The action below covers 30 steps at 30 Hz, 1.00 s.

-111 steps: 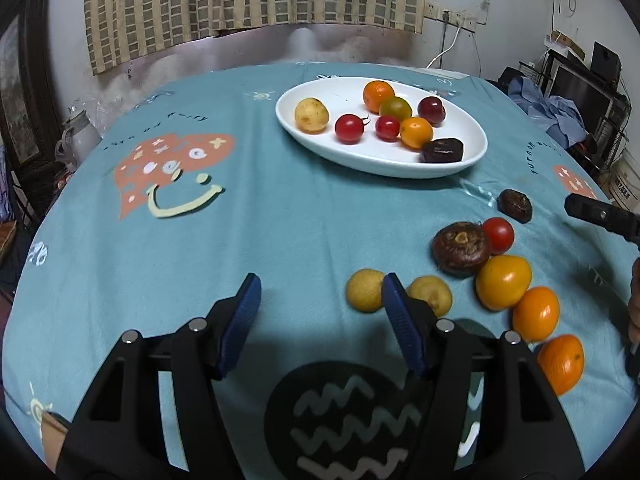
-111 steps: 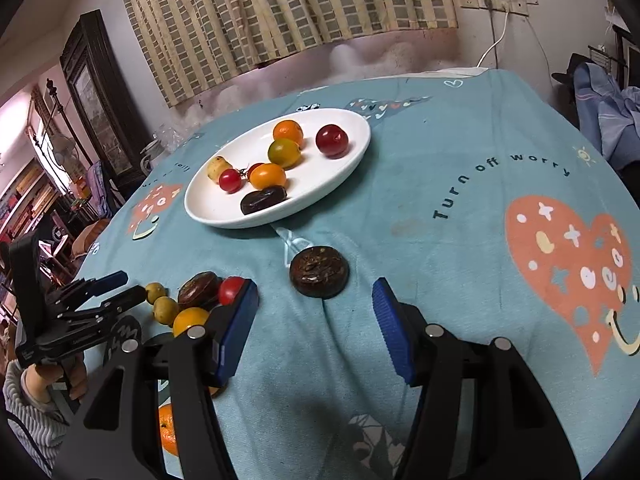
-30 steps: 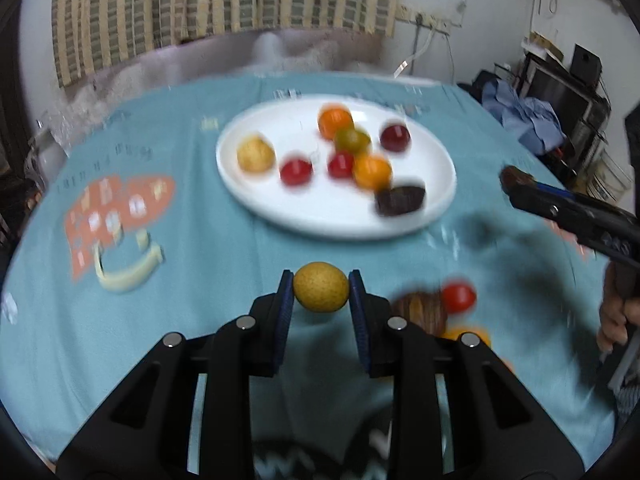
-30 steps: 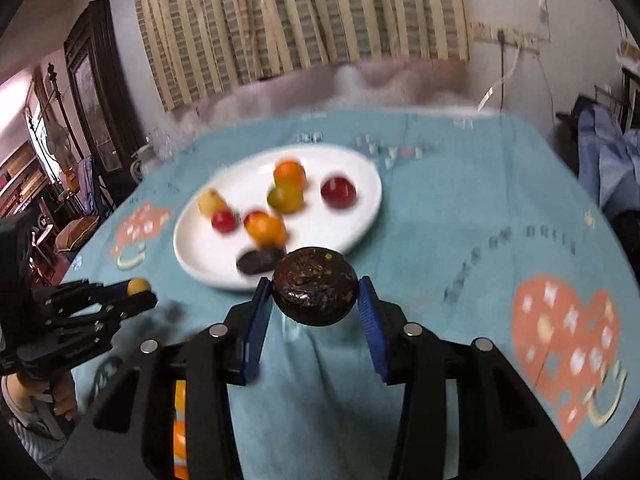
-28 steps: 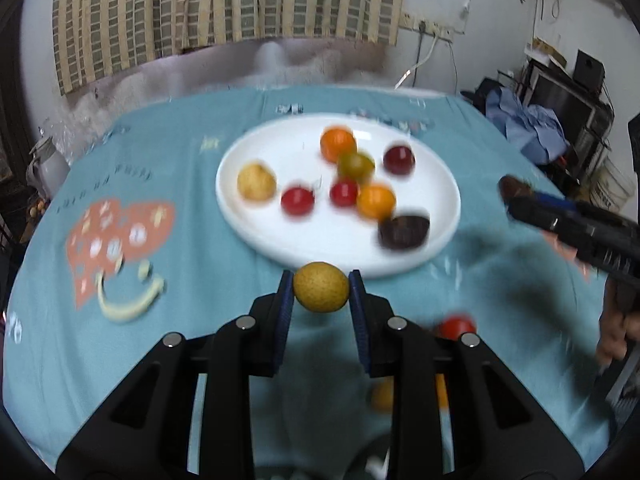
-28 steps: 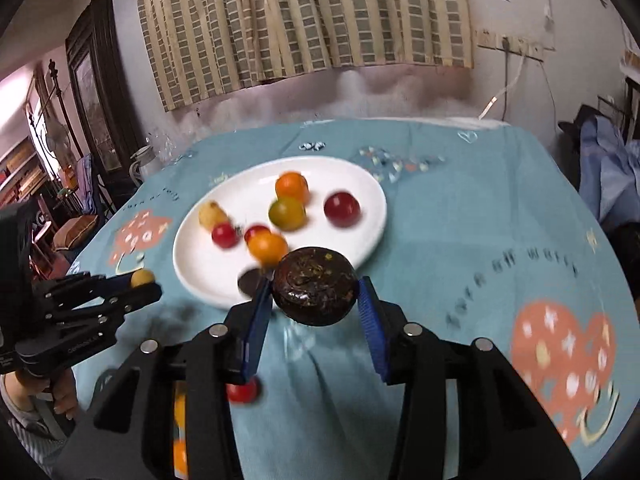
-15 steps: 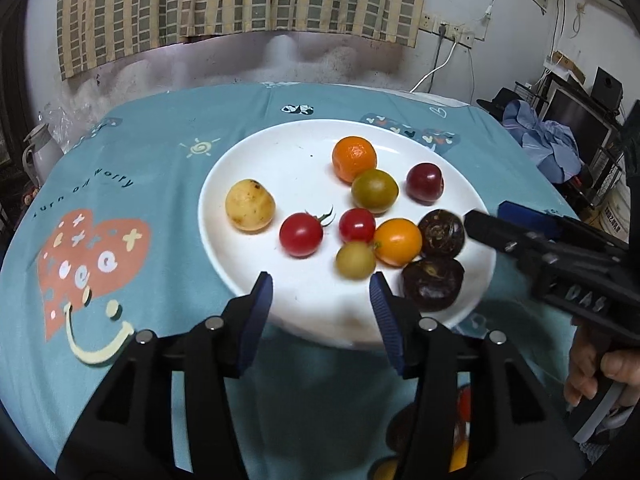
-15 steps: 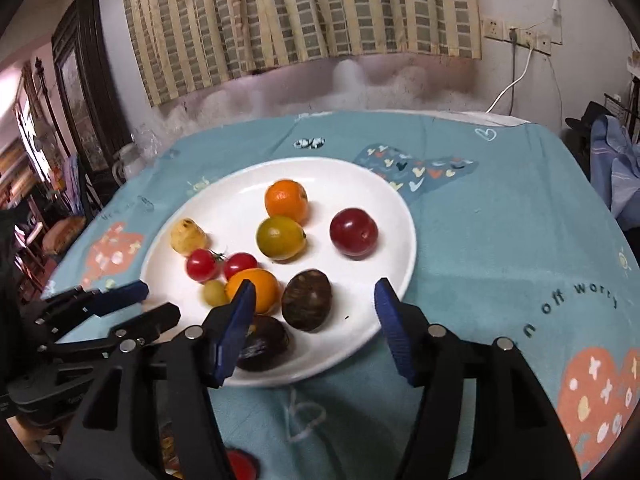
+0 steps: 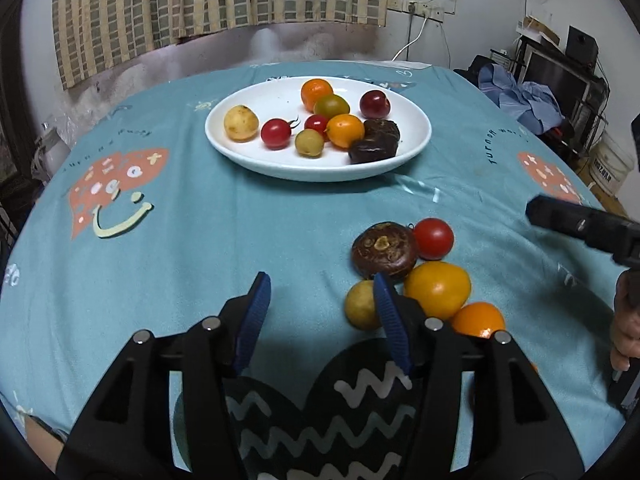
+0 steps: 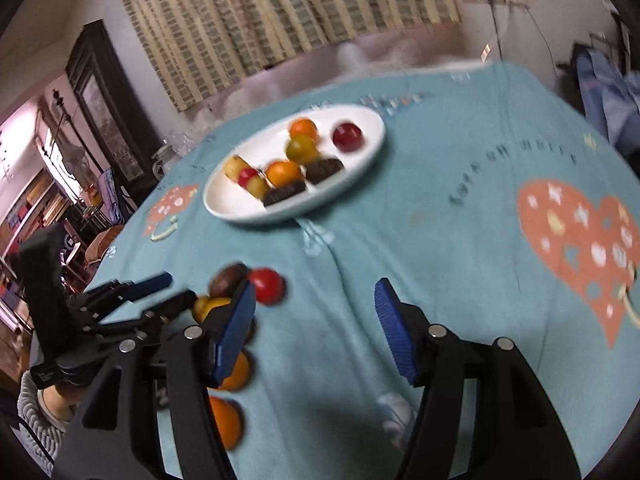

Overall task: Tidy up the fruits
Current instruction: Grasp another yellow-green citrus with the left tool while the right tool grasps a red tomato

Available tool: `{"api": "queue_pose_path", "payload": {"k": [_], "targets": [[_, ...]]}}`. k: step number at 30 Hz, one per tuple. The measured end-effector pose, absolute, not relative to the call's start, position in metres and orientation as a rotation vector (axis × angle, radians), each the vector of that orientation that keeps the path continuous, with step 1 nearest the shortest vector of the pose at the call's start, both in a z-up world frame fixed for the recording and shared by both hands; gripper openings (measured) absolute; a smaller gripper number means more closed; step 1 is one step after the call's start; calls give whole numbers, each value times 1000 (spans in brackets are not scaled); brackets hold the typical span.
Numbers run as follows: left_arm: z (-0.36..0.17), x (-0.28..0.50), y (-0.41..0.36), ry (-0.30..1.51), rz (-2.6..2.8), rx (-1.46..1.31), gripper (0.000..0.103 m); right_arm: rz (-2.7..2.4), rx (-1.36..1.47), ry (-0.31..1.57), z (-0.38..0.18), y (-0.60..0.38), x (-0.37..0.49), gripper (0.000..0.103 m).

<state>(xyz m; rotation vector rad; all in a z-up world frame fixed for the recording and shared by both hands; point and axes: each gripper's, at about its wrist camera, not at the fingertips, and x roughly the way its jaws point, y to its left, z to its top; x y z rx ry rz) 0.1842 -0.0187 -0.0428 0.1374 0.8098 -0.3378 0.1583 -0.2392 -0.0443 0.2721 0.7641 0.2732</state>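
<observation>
The left gripper (image 9: 320,312) hangs low over the teal tablecloth (image 9: 224,224), its blue-padded jaws spread wide with nothing between them. Bare cloth stretches ahead of it to the white oval plate (image 9: 248,156), which sits toward the far side of the round table with its long axis running left to right in the left wrist view. On the plate lie a pale yellow fruit (image 9: 240,123), red cherry tomatoes, orange and green ones, a dark red fruit (image 9: 374,104) and two dark brown pieces (image 9: 376,142) touching each other at the right end.

Loose fruit clusters just to the right of the left gripper: a brown water chestnut (image 9: 385,251) touching a red tomato (image 9: 433,238), a large orange-yellow fruit (image 9: 438,289), a small yellow one (image 9: 360,310) partly behind the right pad, and an orange one (image 9: 478,320).

The right gripper (image 10: 314,326) is likewise wide open and empty, over clear cloth right of that cluster. Its view is motion-blurred.

Printed lettering on the cloth near the plate's right is too distorted to read.
</observation>
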Motion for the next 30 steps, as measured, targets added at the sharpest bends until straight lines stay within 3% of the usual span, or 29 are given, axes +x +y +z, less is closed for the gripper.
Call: {"api": "queue_pose_path", "payload": {"k": [12,18,20,21,30], "targets": [[-62,187,-31,874,-452,177,52,280,245,767,-44,-236,157,62],[-64,194,-32,879,-445,155,43,271,242,778,-49,-236,160,62],[-63,193,-35,876,-457,159,29,272,239,782,-51,-235,160,62],[-63,191,-36,875,-473,162,27,275,236,782,-51,-234,161,62],[-49,193,-14,839,-415,138,27,348,226,859,-56,-208,178,62]]}}
